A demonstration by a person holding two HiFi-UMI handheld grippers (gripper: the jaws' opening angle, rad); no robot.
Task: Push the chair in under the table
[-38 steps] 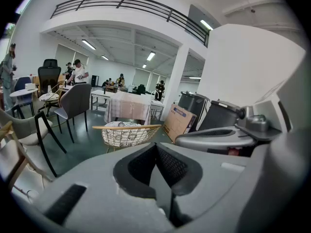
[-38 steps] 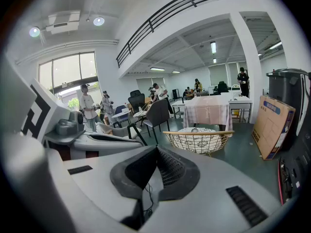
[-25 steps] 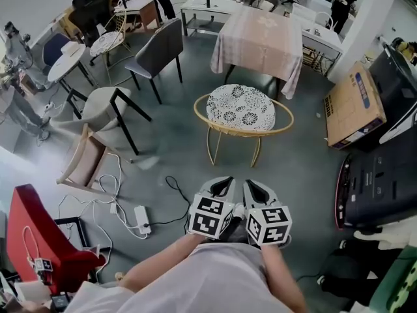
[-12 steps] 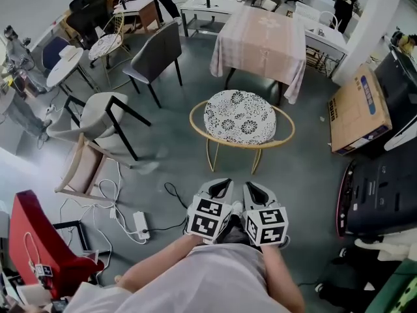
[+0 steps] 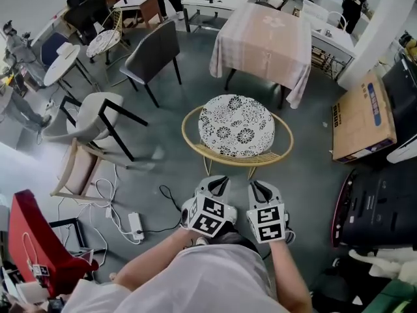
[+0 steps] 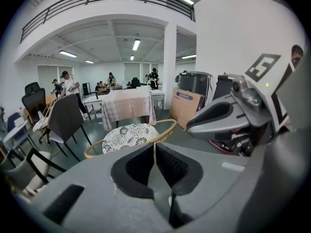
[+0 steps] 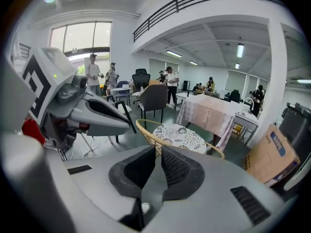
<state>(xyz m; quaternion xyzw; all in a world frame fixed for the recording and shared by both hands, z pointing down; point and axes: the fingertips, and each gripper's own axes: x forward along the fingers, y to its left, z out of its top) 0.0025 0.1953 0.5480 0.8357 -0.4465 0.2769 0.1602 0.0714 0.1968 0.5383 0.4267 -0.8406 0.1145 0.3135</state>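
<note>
Head view: chair [image 5: 236, 125] faces table [image 5: 264, 38], rim's long axis crosswise; L claw [image 5: 220, 180], R claw [image 5: 259, 186] closed, empty.

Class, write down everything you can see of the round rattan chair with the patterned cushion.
The chair is a low round one with a hoop rim of pale woven rattan, as it looks, on thin yellow legs. A round white cushion with dark floral prints fills its seat. It stands upright on the grey floor, just short of the table, not under it. The left hand-held gripper and the right hand-held gripper are near its front rim without touching.
</note>
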